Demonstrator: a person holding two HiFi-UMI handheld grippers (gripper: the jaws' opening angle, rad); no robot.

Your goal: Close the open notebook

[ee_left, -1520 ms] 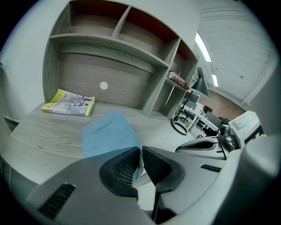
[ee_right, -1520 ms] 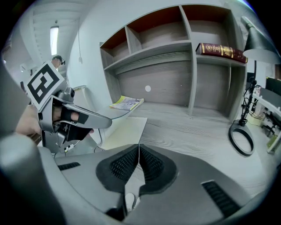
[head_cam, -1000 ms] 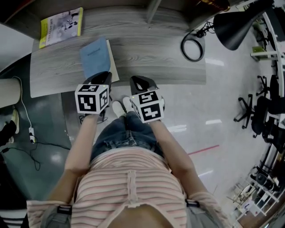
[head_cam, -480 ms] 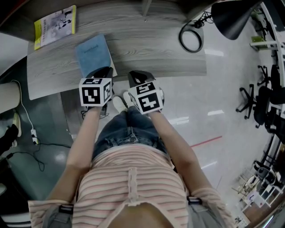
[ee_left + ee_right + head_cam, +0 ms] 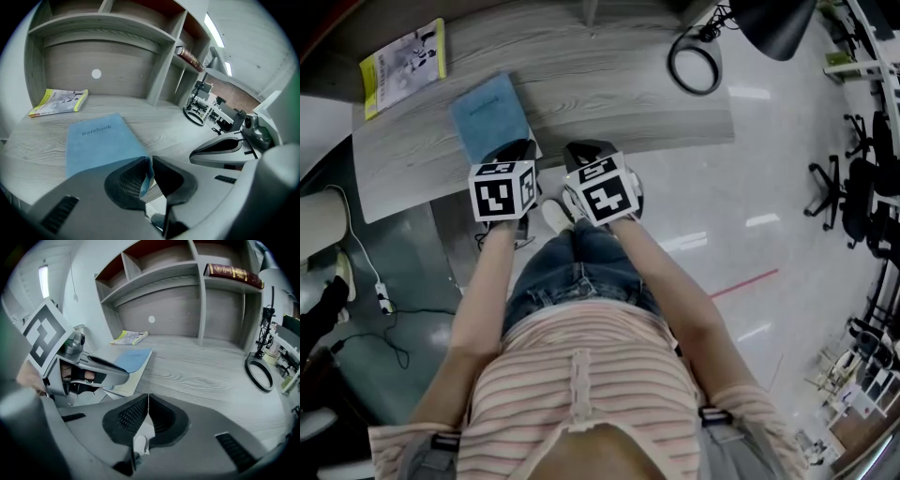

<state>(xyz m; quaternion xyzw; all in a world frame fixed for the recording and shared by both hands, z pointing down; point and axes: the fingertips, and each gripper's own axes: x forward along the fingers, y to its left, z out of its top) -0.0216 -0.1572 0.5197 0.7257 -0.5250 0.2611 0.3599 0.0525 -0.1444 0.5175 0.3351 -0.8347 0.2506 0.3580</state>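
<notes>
Grey wood desk [image 5: 609, 103], shelves behind. Blue notebook [image 5: 490, 117] lies by the front edge, left of middle, cover nearly down over the pages. Left gripper [image 5: 151, 161]: jaws narrow, pinching the cover's near corner. Right gripper [image 5: 148, 399]: jaws together, empty, just beside the left, over the front edge.

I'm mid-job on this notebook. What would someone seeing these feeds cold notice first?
First, the blue notebook lying near the front edge of the grey desk, with the near corner of its cover pinched in the left gripper. Beside it the right gripper hangs at the desk's edge, jaws together on nothing. A yellow booklet lies at the desk's back left.
</notes>
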